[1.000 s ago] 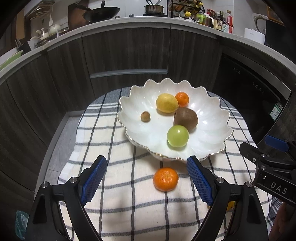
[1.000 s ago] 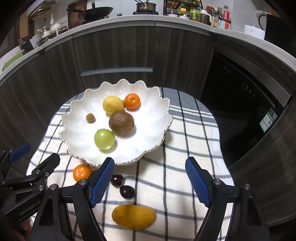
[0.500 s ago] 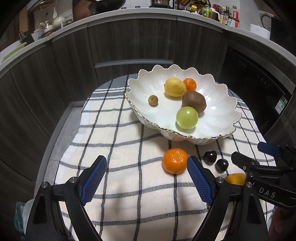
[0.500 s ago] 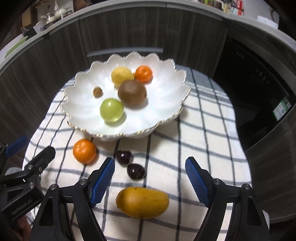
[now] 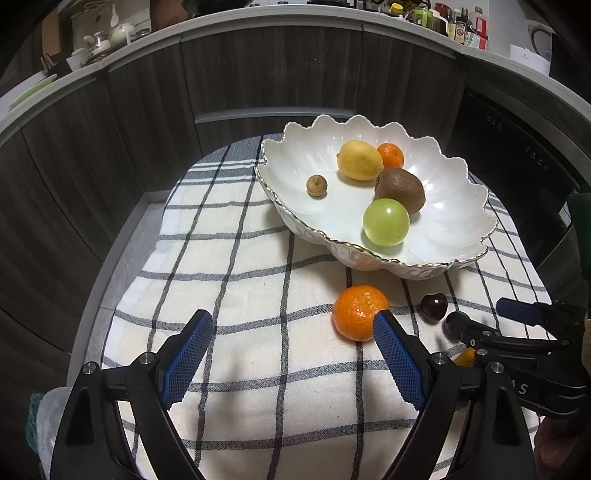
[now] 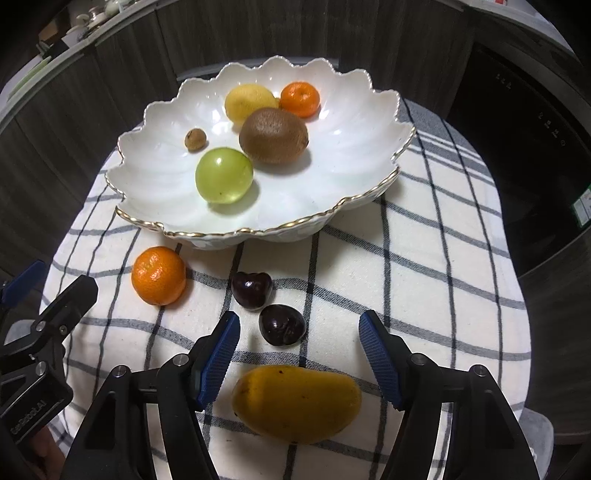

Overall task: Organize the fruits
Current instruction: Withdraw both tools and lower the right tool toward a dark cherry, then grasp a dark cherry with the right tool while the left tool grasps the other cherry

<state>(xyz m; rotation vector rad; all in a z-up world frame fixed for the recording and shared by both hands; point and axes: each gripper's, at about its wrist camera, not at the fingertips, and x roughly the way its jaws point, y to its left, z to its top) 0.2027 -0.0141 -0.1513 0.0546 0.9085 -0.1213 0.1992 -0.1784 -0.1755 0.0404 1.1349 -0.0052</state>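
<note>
A white scalloped bowl [image 6: 147, 218] [image 5: 461, 258] holds a lemon [image 6: 247, 103], a tangerine [image 6: 300, 98], a kiwi [image 6: 273, 136], a green fruit [image 6: 223, 180] and a small brown fruit [image 6: 195, 139]. On the checked cloth lie a loose tangerine [image 6: 159, 275] [image 5: 358, 316], two dark cherries [image 6: 252, 290] [image 6: 281, 325] and a yellow mango [image 6: 295, 404]. My right gripper [image 6: 299, 354] is open, low over the mango and the nearer cherry. My left gripper [image 5: 291, 350] is open and empty; its right finger stands just in front of the loose tangerine.
The checked cloth [image 5: 229, 258] covers a small table that drops off at the left and right edges. Dark cabinet fronts [image 5: 258, 74] curve behind it. A counter with pots and bottles [image 5: 458, 26] runs above. A dark appliance [image 6: 535, 110] stands at the right.
Both grippers have moved down and forward toward the cloth. The right one has closed in on the mango and cherries. The left one has shifted left, so the tangerine now sits by its right finger.
</note>
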